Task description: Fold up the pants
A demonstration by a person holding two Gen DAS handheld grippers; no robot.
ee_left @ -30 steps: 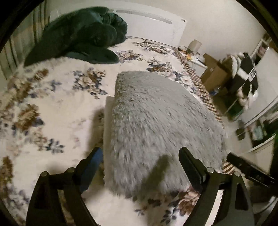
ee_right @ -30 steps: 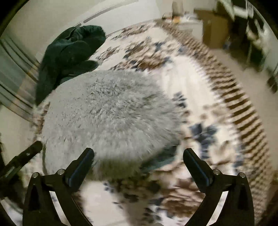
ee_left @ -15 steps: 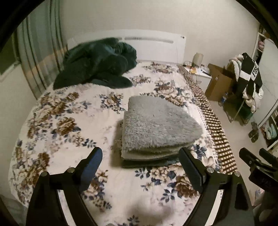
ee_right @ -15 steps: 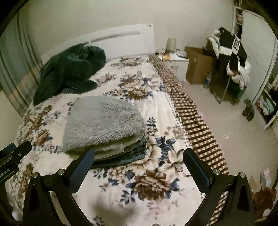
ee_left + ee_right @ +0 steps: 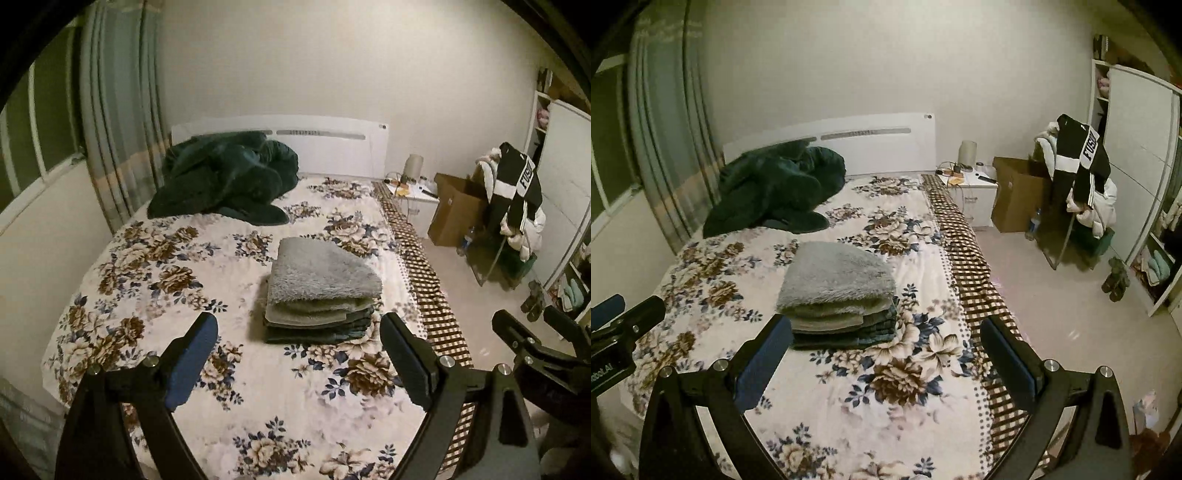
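Note:
The grey fuzzy pants point(image 5: 320, 275) lie folded in a neat stack on the floral bed point(image 5: 155, 280), with darker green folded layers beneath the grey top. They also show in the right wrist view point(image 5: 836, 277). My left gripper point(image 5: 298, 363) is open and empty, held back above the foot of the bed, well short of the stack. My right gripper point(image 5: 886, 363) is open and empty, also back from the stack. The right gripper's body shows at the right edge of the left wrist view point(image 5: 535, 343).
A crumpled dark green blanket point(image 5: 225, 177) lies by the white headboard point(image 5: 332, 147). A curtain point(image 5: 118, 129) hangs at left. To the right of the bed stand a nightstand point(image 5: 975, 192), a cardboard box point(image 5: 1015, 192), a clothes-laden chair point(image 5: 1082, 192) and a wardrobe point(image 5: 1137, 166).
Both grippers have pulled far back and up from the folded pants; the stack filled the views a second ago and now lies small on the bed.

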